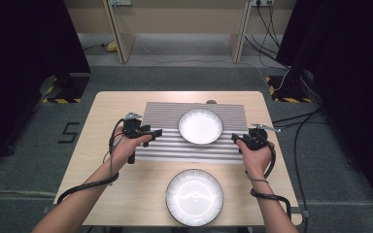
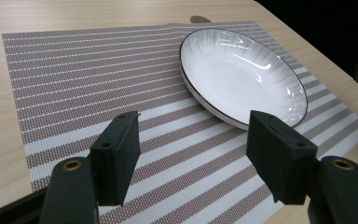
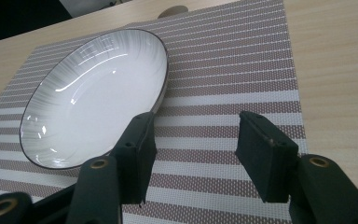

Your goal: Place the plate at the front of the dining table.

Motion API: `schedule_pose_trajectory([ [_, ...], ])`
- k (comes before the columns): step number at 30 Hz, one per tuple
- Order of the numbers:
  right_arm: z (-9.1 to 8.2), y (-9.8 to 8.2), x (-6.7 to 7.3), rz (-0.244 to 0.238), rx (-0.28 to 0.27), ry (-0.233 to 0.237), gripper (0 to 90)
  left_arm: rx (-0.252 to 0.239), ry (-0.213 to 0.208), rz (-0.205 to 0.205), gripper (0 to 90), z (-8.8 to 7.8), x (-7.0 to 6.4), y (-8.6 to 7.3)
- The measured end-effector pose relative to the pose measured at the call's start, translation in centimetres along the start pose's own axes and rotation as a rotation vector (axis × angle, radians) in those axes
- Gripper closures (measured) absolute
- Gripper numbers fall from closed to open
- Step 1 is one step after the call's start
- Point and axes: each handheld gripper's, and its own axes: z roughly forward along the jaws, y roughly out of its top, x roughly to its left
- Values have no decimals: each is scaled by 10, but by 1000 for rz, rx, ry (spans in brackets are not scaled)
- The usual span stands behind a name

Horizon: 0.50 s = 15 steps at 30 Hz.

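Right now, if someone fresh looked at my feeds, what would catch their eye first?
Two white plates with dark rims: one plate on the striped placemat at the table's middle, a second plate on bare wood near the person's edge. The striped placemat itself stands out against the pale table. The left tool and right tool flank the mat's plate, both open and holding nothing.

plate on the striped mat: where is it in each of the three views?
High view: plate on the mat, centre, between the two claws.
Left gripper view: upper right, beyond the right jaw.
Right gripper view: left of centre, behind the left jaw.
Shared landmark: striped placemat under it.
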Motion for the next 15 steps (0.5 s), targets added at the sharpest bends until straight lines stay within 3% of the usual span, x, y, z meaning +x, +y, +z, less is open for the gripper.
schedule_pose_trajectory([
  [8,-8,-7,-5,3,-5,-7,471,22,-1,4,344,-4,0,-16],
  [15,-16,-12,-9,9,-10,-9,470,13,-4,3,344,-12,1,-26],
])
